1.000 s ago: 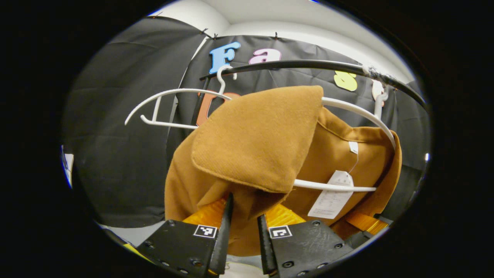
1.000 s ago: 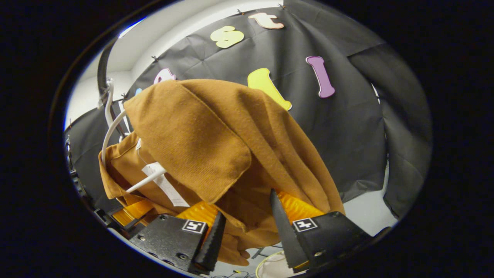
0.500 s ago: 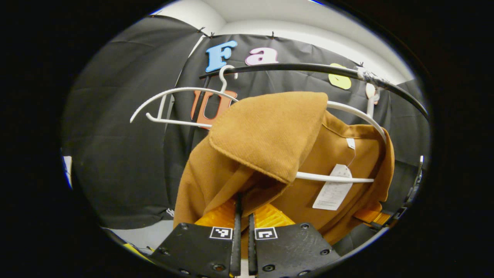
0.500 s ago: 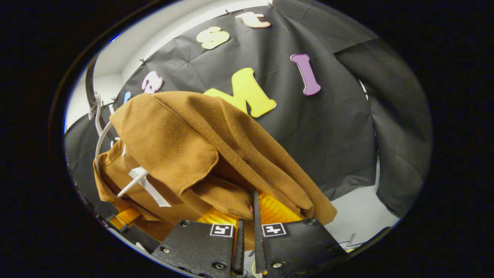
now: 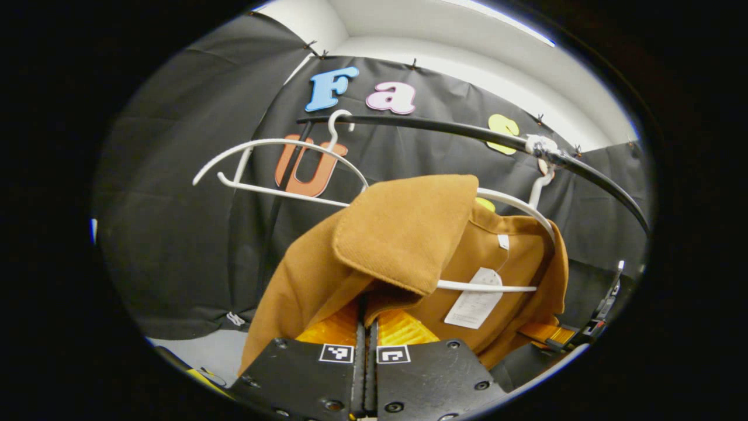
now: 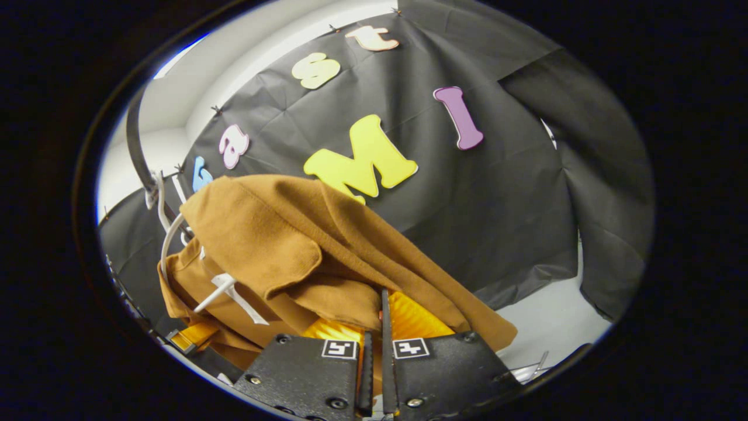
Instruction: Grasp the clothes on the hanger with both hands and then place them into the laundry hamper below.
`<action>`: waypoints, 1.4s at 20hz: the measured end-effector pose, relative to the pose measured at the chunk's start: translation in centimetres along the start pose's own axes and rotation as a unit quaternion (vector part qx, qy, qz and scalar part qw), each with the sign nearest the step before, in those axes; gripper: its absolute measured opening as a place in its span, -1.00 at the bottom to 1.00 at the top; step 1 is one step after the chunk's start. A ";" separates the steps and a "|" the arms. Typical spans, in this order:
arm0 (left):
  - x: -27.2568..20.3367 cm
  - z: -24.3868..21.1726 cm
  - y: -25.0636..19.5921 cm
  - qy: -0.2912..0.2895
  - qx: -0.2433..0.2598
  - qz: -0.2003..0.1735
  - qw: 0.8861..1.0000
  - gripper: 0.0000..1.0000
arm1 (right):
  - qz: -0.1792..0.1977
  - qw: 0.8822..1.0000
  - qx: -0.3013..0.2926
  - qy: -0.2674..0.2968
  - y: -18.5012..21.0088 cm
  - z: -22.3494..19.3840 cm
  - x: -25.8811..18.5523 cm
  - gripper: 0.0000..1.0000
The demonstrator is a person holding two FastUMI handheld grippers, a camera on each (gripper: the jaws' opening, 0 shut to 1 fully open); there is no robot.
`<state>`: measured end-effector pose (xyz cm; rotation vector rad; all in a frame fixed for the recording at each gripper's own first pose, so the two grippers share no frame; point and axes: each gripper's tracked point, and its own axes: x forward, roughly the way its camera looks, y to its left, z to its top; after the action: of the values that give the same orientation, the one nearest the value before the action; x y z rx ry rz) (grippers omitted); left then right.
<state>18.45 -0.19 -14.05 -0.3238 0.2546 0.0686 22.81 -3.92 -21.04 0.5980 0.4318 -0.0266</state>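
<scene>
Curved black metal rail (image 5: 467, 126) overhead. Tan felted wool coat (image 5: 403, 234) (image 6: 274, 240) draped on thin white plastic hanger (image 5: 508, 202) below rail. Empty white hanger (image 5: 274, 143) alongside. Left tongs (image 5: 366, 327) pinched tight on coat's front edge; right tongs (image 6: 377, 327) likewise. White paper tag (image 5: 474, 305) inside.

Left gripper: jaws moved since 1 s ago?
Yes. The left gripper has closed: its fingers, then spread either side of the coat's hem below the hanger, now pinch that cloth.
</scene>
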 end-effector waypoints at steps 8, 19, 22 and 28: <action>-2.5 1.4 1.1 -0.008 0.023 0.006 1.000 -1.00 | -0.026 0.997 0.047 -0.047 -2.1 4.1 -0.3 -0.82; -4.5 6.6 4.4 -0.042 -0.015 0.022 0.999 -1.00 | -0.029 0.993 0.094 -0.062 -2.0 6.4 2.1 -0.82; -4.8 7.3 5.6 -0.041 -0.037 0.026 0.998 -1.00 | -0.025 0.992 0.108 -0.065 -1.8 7.1 2.7 -0.82; -4.2 8.0 7.1 -0.036 -0.057 0.018 0.998 -1.00 | 0.004 0.991 0.125 -0.040 -1.7 6.2 3.8 -0.82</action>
<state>15.55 8.98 -7.77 -0.4285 0.1859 0.1307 28.40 -8.34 -18.85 0.8417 0.3513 -0.0975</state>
